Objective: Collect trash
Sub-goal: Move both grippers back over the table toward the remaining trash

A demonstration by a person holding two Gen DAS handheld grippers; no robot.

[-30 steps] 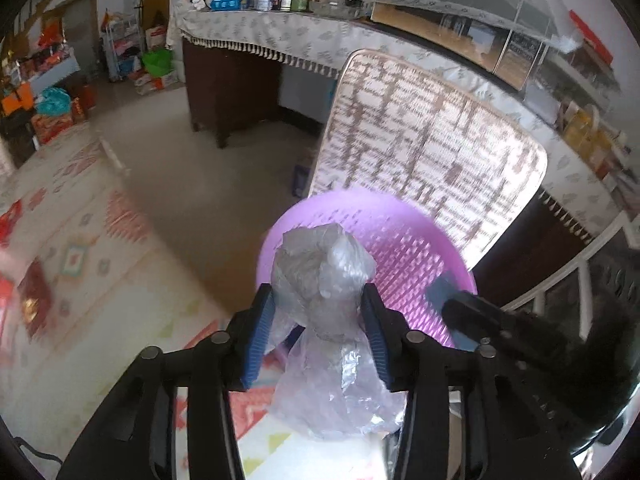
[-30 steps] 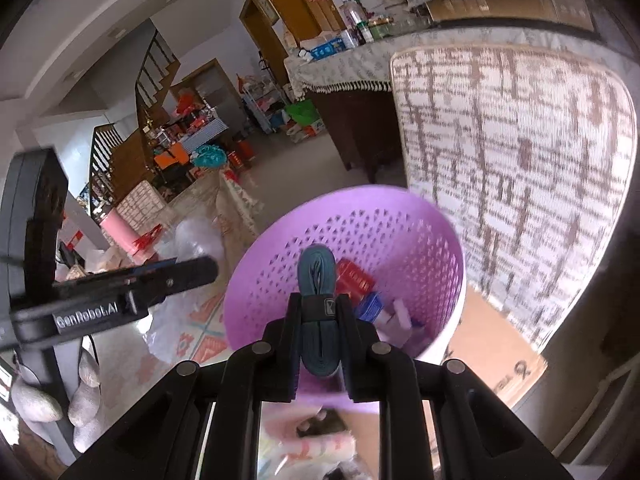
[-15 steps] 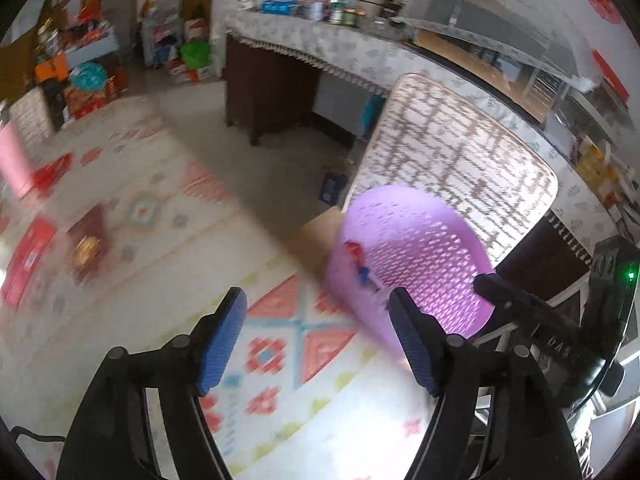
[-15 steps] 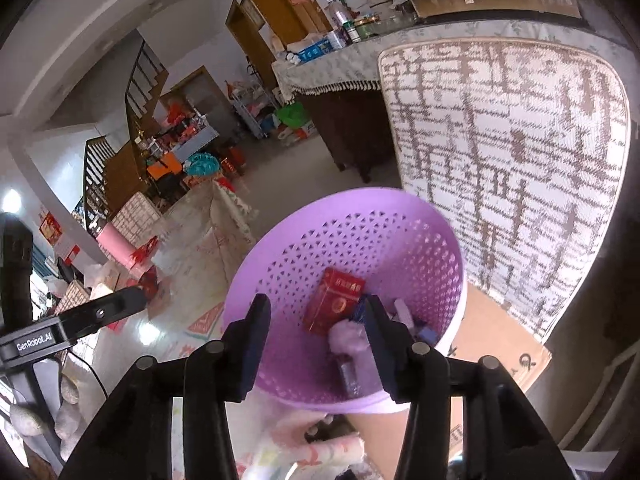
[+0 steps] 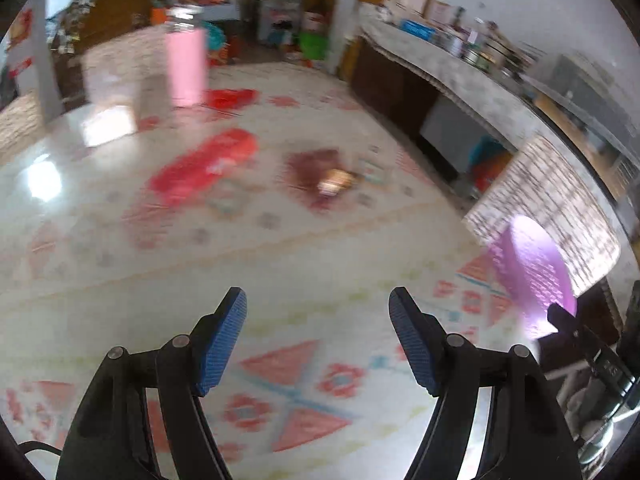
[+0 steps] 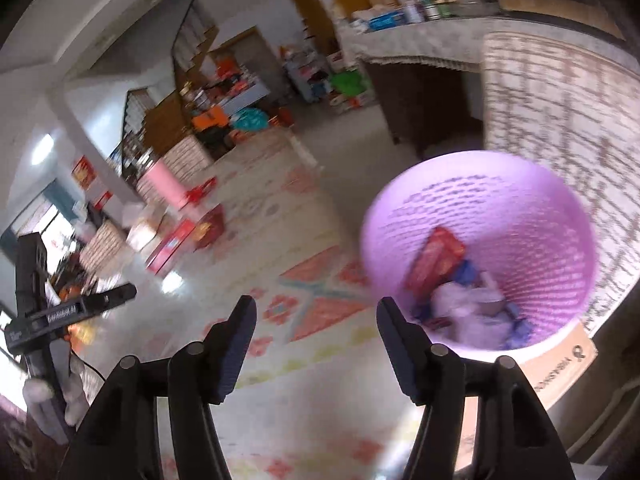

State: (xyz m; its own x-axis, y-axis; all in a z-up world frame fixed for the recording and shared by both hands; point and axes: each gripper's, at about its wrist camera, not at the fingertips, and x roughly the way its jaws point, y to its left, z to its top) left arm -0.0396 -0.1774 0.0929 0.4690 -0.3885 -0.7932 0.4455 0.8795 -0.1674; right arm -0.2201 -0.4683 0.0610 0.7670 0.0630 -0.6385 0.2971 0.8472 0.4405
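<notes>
With both grippers empty, next trash must be picked off the patterned tabletop. Purple basket upright, mouth up, at right, already holding scraps. Red flat packet lies long axis diagonal; approach across its short side. Left gripper jaws wide apart, right gripper likewise.

Right gripper hangs over the patterned mat, jaws spread wide with nothing between them. Purple basket sits just right of the fingers, holding a red box, white plastic and blue scraps. Left gripper pokes in at far left. Pink bottle stands upright beyond.
</notes>
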